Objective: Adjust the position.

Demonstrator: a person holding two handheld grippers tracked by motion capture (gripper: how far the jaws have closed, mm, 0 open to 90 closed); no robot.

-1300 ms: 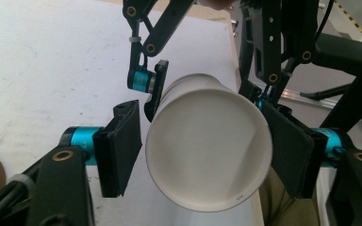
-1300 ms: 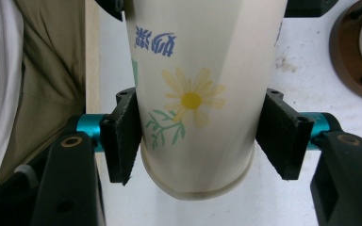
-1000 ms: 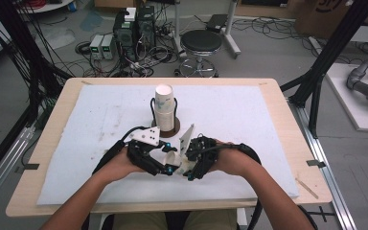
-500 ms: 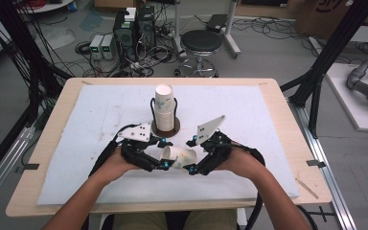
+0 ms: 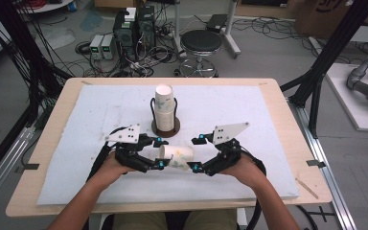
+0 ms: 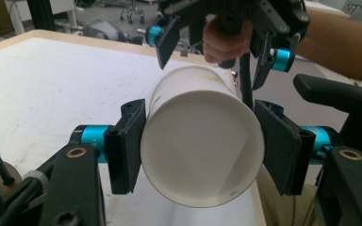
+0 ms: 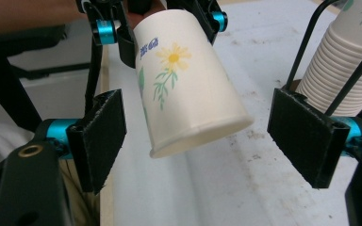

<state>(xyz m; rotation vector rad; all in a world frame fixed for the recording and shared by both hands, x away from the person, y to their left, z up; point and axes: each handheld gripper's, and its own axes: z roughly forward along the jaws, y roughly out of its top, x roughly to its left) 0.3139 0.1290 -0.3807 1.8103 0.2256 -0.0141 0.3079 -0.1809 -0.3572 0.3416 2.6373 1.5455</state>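
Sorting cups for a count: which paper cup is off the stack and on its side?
The flower-printed cup gripped sideways by the left gripper; the others stand nested in the wire holder.

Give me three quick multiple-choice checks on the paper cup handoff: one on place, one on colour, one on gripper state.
1. Where is the cup stack?
A. in a wire holder at mid-table
B. at the table's left edge
C. on the stool

2. What colour is the flower on the held cup?
A. red
B. yellow
C. blue

3. How does the right gripper stand?
A. shut on the cup
B. open, pads clear of the cup
C. shut on nothing

Answers: 1 A, the high view shows it there; 2 B, yellow bloom on green stem; 3 B, gaps on both sides, while the left gripper clamps the cup.
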